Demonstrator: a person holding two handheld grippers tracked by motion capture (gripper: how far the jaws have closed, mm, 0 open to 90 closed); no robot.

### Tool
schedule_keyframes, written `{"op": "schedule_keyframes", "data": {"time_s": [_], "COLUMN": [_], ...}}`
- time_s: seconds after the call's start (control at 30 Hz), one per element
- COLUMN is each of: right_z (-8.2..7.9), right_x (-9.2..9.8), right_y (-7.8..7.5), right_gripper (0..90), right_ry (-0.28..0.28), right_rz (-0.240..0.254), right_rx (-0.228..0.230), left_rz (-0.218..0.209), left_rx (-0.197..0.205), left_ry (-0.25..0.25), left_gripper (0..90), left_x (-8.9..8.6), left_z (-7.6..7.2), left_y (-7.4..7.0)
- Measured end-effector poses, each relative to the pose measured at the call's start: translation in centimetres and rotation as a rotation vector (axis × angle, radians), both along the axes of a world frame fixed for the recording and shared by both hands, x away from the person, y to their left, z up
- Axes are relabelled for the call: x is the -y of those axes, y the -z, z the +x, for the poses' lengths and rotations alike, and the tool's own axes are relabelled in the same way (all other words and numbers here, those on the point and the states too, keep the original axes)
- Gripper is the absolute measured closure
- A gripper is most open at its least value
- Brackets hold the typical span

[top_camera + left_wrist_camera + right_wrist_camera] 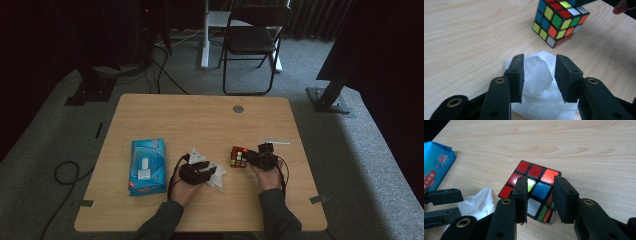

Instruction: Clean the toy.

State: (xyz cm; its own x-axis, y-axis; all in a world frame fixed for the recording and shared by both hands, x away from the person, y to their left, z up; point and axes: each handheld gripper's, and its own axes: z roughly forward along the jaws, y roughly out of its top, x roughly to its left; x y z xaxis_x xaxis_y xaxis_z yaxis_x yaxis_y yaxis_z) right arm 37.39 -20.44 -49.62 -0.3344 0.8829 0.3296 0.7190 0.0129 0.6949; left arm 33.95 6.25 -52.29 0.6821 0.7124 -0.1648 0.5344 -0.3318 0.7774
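White crumpled tissue point(541, 82) lies between the left gripper's point(539, 76) released jaws, while the multicoloured plastic puzzle cube point(534, 192) should be kept steadied squarely by the right gripper's point(540, 200) clenched jaws.

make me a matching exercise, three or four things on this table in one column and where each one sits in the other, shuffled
Things:
1. wipes pack
2. white tissue
3. puzzle cube
4. round grommet

Places:
A. under the right gripper, at its jaws
B. far edge of the table, set in the wood
C. between the open jaws of the left gripper
D. leftmost on the table in the high view

Pairs: 1-D, 2-C, 3-A, 4-B
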Motion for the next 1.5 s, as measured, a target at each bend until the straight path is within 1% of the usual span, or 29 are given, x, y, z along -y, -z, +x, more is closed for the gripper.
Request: {"op": "schedule_keyframes", "data": {"time_s": [0.03,0.07,0.13,0.2,0.23,0.27,0.3,0.37,0.4,0.43,0.5,0.53,0.57,0.6,0.63,0.7,0.77,0.8,0.83,0.87,0.9,1.0,1.03,1.07,1.2,1.27,1.37,1.4,1.5], "right_z": [0.0,0.1,0.2,0.4,0.4,0.5,0.5,0.5,0.6,0.6,0.5,0.5,0.5,0.4,0.4,0.4,0.4,0.3,0.3,0.3,0.3,0.2,0.2,0.2,0.1,0.0,0.0,0.0,0.0], "right_x": [0.0,0.0,0.0,0.0,0.0,0.0,0.0,0.0,-0.1,-0.1,-0.3,-0.4,-0.5,-0.5,-0.6,-0.6,-0.6,-0.6,-0.6,-0.6,-0.6,-0.8,-0.8,-0.9,-1.0,-1.0,-1.0,-1.0,-1.0], "right_y": [0.1,0.2,0.2,0.3,0.3,0.3,0.3,0.3,0.3,0.3,0.2,0.2,0.3,0.3,0.3,0.3,0.3,0.3,0.3,0.3,0.3,0.4,0.4,0.4,0.4,0.4,0.4,0.4,0.4], "right_gripper": [65.6,65.7,65.9,66.8,66.9,67.1,67.1,67.8,68.8,69.0,69.2,69.3,69.4,69.4,69.4,69.4,69.5,69.5,69.5,69.5,69.5,69.5,69.6,69.6,69.7,69.7,69.7,69.7,69.6], "right_ry": [0.0,0.002,0.001,0.001,-0.002,-0.005,-0.005,-0.011,-0.016,-0.02,-0.029,-0.033,-0.038,-0.039,-0.04,-0.041,-0.041,-0.043,-0.045,-0.046,-0.047,-0.055,-0.056,-0.06,-0.062,-0.062,-0.062,-0.062,-0.064], "right_rz": [-0.003,0.009,0.007,0.006,0.016,0.016,0.016,0.014,0.018,0.02,0.013,0.014,0.015,0.014,0.015,0.017,0.017,0.02,0.021,0.021,0.021,0.038,0.038,0.036,0.036,0.035,0.038,0.038,0.041], "right_rx": [-0.001,-0.002,-0.003,-0.006,-0.011,-0.011,-0.011,-0.016,-0.017,-0.018,-0.016,-0.016,-0.016,-0.015,-0.015,-0.015,-0.012,-0.014,-0.015,-0.015,-0.015,-0.022,-0.022,-0.021,-0.022,-0.021,-0.02,-0.02,-0.019], "left_rz": [0.003,0.011,0.022,0.051,0.063,0.075,0.075,0.102,0.11,0.127,0.185,0.202,0.208,0.212,0.213,0.206,0.193,0.182,0.162,0.155,0.129,0.093,0.085,0.083,0.053,0.052,0.067,0.07,0.058], "left_rx": [-0.003,-0.008,-0.022,-0.033,-0.037,-0.039,-0.039,-0.033,-0.027,-0.021,0.016,0.028,0.029,0.029,0.03,0.022,0.014,0.015,0.014,0.015,0.021,0.041,0.052,0.057,0.08,0.092,0.097,0.094,0.086], "left_ry": [0.007,0.011,0.012,0.008,0.007,0.007,0.007,0.004,0.0,0.001,0.011,0.016,0.02,0.021,0.019,0.012,0.001,-0.004,-0.013,-0.015,-0.017,-0.024,-0.022,-0.022,-0.022,-0.015,-0.013,-0.016,-0.018], "left_gripper": [57.2,55.8,53.7,51.9,51.5,50.9,50.8,50.9,51.8,52.6,55.7,58.0,58.8,64.1,71.5,81.0,84.4,85.0,85.3,85.5,85.5,85.6,85.6,85.6,85.6,85.6,85.5,85.5,85.5], "left_x": [0.2,0.4,0.7,0.9,1.0,1.1,1.1,1.3,1.3,1.5,1.8,1.8,1.8,1.7,1.7,1.5,1.3,1.1,1.0,0.9,0.7,0.6,0.7,0.7,1.0,1.4,2.0,2.2,2.6], "left_z": [0.0,0.0,0.1,0.2,0.3,0.3,0.3,0.3,0.2,0.2,0.0,-0.1,-0.1,-0.1,0.0,0.2,0.3,0.4,0.5,0.6,0.7,0.9,1.1,1.1,1.4,1.5,1.7,1.9,2.3], "left_y": [0.2,0.3,0.7,1.1,1.3,1.5,1.5,1.8,1.8,1.7,1.7,1.7,1.6,1.6,1.5,1.5,1.5,1.4,1.3,1.2,0.9,0.0,-0.4,-0.6,-1.6,-2.1,-2.2,-2.1,-2.1]}}
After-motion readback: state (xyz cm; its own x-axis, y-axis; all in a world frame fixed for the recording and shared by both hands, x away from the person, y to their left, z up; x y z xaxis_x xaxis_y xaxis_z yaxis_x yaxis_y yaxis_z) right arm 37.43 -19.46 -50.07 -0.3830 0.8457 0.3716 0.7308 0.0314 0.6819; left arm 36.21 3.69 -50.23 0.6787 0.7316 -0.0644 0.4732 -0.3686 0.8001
